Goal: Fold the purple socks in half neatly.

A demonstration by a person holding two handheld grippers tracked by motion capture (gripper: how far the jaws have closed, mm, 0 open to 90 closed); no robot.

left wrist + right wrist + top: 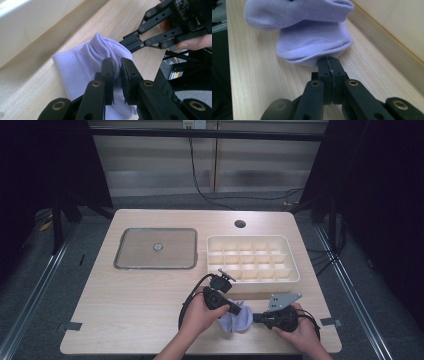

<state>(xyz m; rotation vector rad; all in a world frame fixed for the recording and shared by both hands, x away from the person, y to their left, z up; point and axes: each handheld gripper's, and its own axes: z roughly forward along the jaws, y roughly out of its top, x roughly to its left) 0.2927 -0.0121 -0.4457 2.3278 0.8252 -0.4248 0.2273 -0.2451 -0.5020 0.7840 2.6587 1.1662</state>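
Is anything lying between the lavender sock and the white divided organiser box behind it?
Nothing visible: the folded lavender sock, pinched by the left gripper and right gripper, lies on bare wooden table just before the white compartmented organiser box.

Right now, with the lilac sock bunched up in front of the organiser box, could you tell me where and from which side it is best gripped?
Grip the sock at its outer edges, one gripper from each side: the right gripper pinches the thin rim on its side, and the left gripper clamps a raised fold. The bunched middle is thick and soft; the rim and fold are thin enough for the jaws to close on.
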